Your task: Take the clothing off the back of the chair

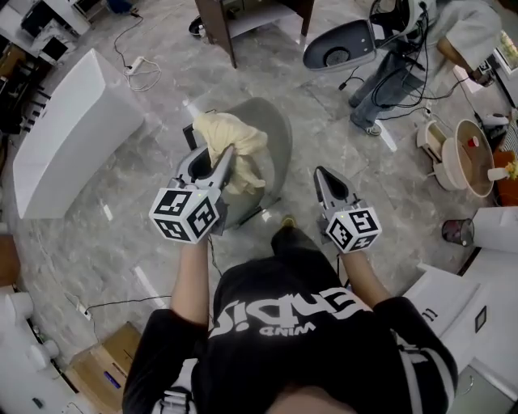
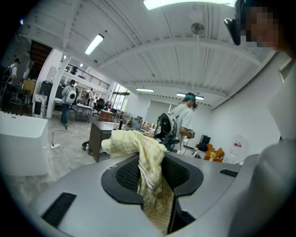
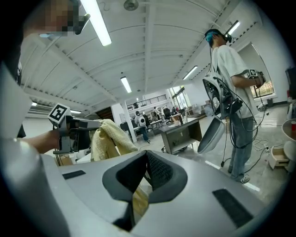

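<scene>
A pale yellow cloth (image 1: 232, 148) is bunched at the tips of my left gripper (image 1: 222, 162), above the grey shell chair (image 1: 275, 129). In the left gripper view the cloth (image 2: 147, 159) hangs down between the jaws, and my left gripper (image 2: 151, 162) is shut on it. My right gripper (image 1: 321, 175) is to the right of the chair, apart from the cloth. In the right gripper view my right gripper (image 3: 146, 156) has its jaws together with nothing seen at the tips. That view also shows the left gripper (image 3: 74, 132) holding the cloth (image 3: 108, 139) at the left.
A white tub-shaped block (image 1: 73, 133) lies at the left and a wooden desk (image 1: 243, 20) stands beyond the chair. A person (image 1: 396, 73) stands at the back right holding another chair shell (image 1: 340, 44). Cables cross the floor. Round items (image 1: 469, 158) sit at the right.
</scene>
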